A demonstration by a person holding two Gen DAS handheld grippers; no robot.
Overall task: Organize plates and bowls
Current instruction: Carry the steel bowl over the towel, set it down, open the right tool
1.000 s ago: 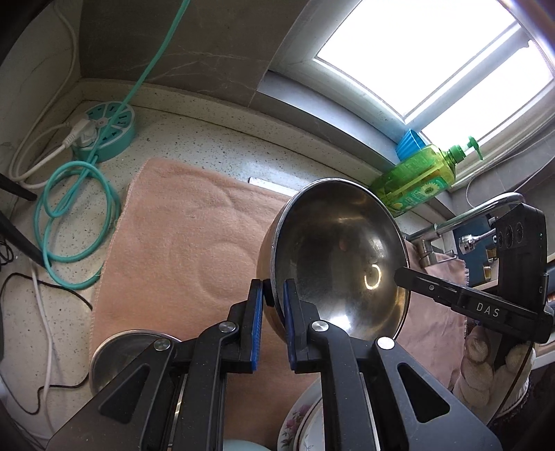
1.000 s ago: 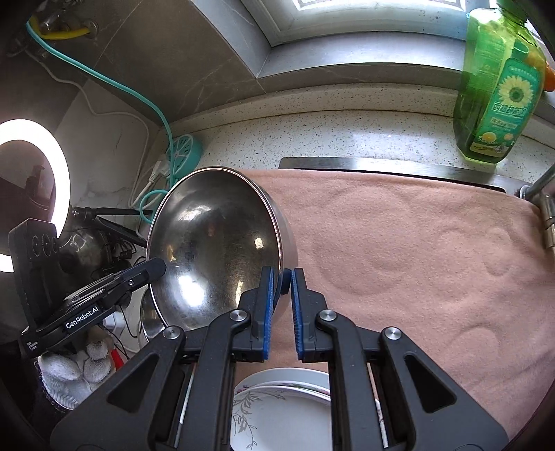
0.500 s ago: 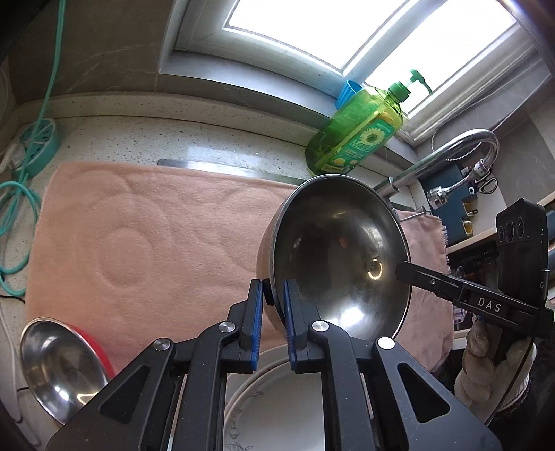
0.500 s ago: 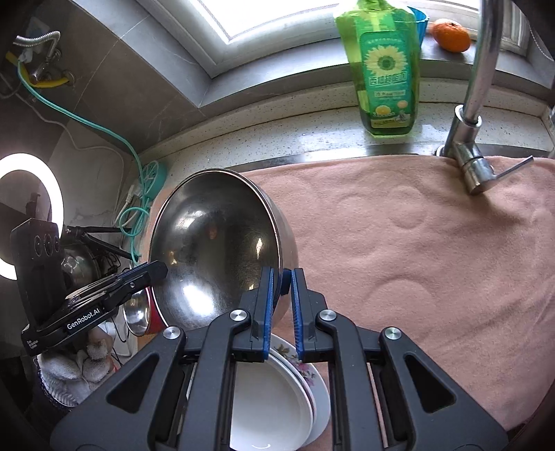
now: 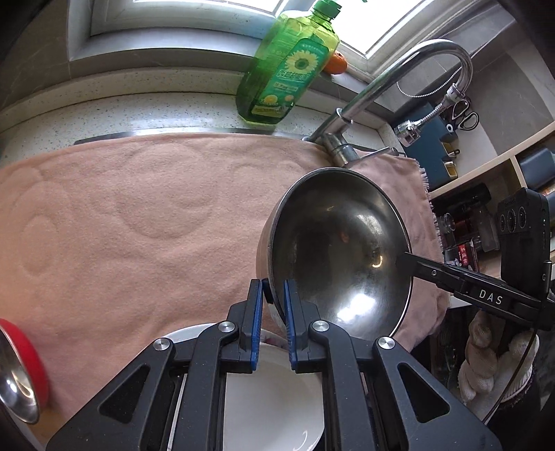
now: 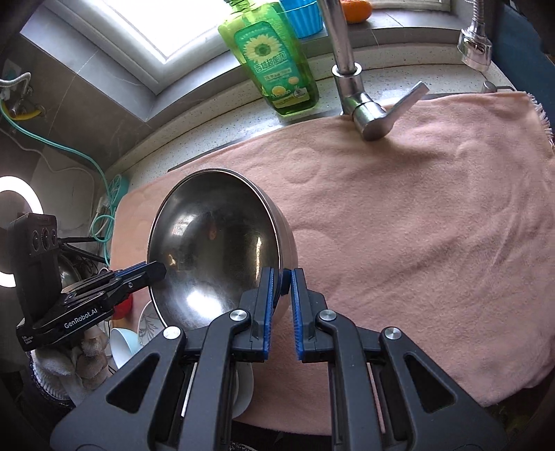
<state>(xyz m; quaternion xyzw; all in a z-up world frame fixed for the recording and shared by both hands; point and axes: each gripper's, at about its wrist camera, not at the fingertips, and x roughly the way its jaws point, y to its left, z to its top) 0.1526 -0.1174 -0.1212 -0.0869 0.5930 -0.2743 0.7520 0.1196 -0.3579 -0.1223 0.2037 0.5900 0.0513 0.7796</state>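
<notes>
A large steel bowl is held up between both grippers above a pink towel. My left gripper is shut on the bowl's near rim. My right gripper is shut on the opposite rim of the same bowl. Each gripper shows in the other's view, the right one and the left one. White plates lie stacked under my left gripper. A small steel bowl with a red one under it sits at the left edge.
A green dish soap bottle stands behind the towel on the speckled counter. A chrome tap rises at the back. An orange and a blue cup sit on the sill. Teal cable lies at the left. Shelves stand at right.
Both grippers have carried the large steel bowl to the right along the towel. The tap and shelves have come into view, and the cables have slid away to the left.
</notes>
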